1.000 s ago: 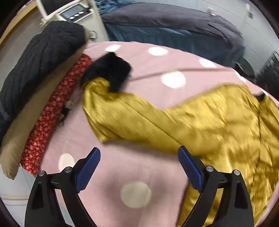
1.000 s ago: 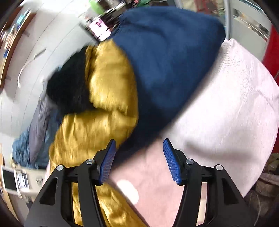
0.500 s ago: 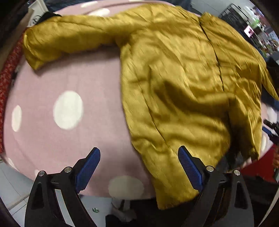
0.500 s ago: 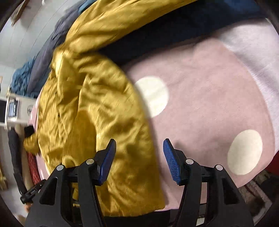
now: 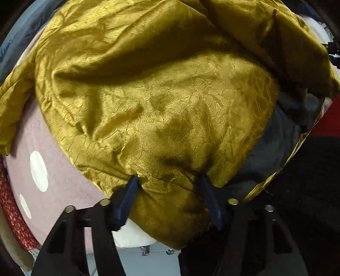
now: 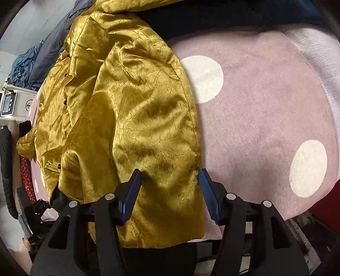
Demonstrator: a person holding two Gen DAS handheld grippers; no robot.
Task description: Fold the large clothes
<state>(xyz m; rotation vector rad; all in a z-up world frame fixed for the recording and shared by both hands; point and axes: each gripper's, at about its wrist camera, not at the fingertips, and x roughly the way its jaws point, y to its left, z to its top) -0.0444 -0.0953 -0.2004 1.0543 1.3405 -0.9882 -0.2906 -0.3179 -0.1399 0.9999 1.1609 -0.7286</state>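
Observation:
A shiny gold jacket point(image 5: 159, 95) lies spread on a pink blanket with white dots point(image 5: 57, 161) and fills the left wrist view. My left gripper point(image 5: 169, 184) points straight down at its near hem. The jaws are closing, with a bunch of gold cloth puckered between the pads. The jacket's grey lining point(image 5: 276, 144) shows at the right. In the right wrist view the jacket point(image 6: 127, 106) covers the left half of the blanket point(image 6: 255, 116). My right gripper point(image 6: 169, 180) hangs open over the jacket's lower right hem, one finger over the cloth, the other at its side seam.
A dark blue garment point(image 6: 233, 12) lies at the blanket's far edge. Grey bedding point(image 6: 53, 48) and a white device with a display point(image 6: 10, 104) sit at the far left. Red patterned cloth point(image 5: 10, 201) and a black knit point(image 6: 6, 169) lie beside the blanket. The table edge and floor point(image 5: 148, 261) are just below.
Both grippers swung from the far end of the jacket down to its near hem. The left jaws have narrowed onto the hem. The right jaws kept the same width.

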